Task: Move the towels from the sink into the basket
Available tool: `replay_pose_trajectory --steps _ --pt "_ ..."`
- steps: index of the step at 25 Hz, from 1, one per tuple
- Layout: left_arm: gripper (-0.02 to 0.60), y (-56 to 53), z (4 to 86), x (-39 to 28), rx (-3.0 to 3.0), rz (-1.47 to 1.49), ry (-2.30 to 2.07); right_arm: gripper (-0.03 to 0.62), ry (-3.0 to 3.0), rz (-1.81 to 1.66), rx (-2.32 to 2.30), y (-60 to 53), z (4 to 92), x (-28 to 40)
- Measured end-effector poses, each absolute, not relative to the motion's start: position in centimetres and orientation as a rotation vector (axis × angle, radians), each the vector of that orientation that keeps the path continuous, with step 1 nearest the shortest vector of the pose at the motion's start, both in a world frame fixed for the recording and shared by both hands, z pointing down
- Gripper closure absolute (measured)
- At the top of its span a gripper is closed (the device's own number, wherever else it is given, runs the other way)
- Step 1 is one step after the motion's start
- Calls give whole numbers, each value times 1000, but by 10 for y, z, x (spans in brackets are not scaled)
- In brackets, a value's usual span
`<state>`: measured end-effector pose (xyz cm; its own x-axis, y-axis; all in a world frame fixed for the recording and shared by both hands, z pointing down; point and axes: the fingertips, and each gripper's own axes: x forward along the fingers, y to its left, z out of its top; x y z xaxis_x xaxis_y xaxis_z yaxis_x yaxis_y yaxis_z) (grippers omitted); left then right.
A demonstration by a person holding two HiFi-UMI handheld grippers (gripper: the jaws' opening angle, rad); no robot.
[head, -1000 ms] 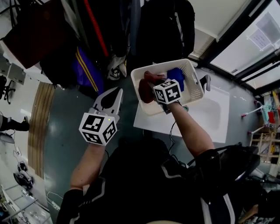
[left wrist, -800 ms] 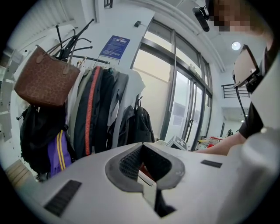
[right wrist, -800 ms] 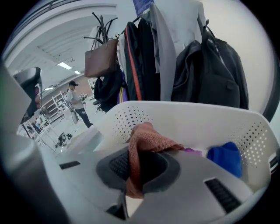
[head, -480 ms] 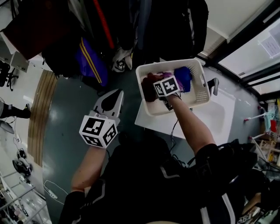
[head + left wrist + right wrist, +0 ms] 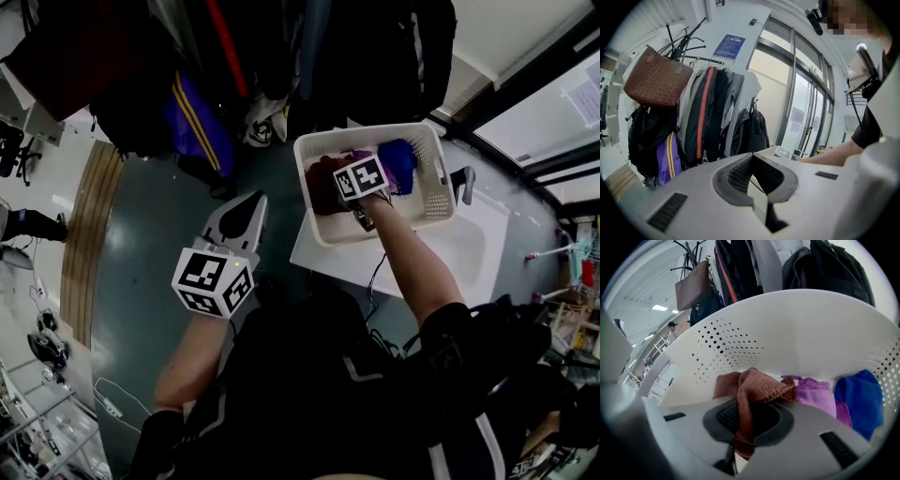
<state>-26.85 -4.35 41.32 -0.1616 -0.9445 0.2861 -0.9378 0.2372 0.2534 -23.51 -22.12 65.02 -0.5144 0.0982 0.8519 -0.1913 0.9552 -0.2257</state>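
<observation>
Between the right gripper's (image 5: 751, 416) jaws a rust-brown towel (image 5: 759, 385) is pinched, low inside the white basket (image 5: 797, 329), beside a purple towel (image 5: 815, 394) and a blue towel (image 5: 860, 397). The basket sits on the white sink (image 5: 473, 253). The left gripper (image 5: 246, 204), jaws together and empty, hovers well apart.

Right gripper (image 5: 749, 418) lowered brown towel (image 5: 757, 387) into basket (image 5: 787, 333).

Left gripper (image 5: 254, 201) and right gripper (image 5: 749, 420): white plastic shells, with dark grey ribbed pads (image 5: 737, 174) lining the jaws. White left cube (image 5: 212, 281) and right cube (image 5: 361, 178) carry black square markers. A thin black cable (image 5: 375, 279) trails from the right one. I wear a black short-sleeved top (image 5: 309, 375) with white piping.
</observation>
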Motion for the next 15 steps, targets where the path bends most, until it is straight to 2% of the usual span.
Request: replay_pose_trajectory --steps 3,6,9,15 --pt "575 -41 414 -270 1728 -26 -2139 537 -2074 379 54 -220 649 -236" --pt "575 -39 412 -272 1737 -23 -2141 456 -2075 392 52 -220 642 -235" --pt "575 -38 408 -273 1753 -22 -2139 409 -2076 386 58 -220 632 -234" --pt "575 -37 397 -271 1816 -28 -2129 396 -2152 361 114 -223 592 -231"
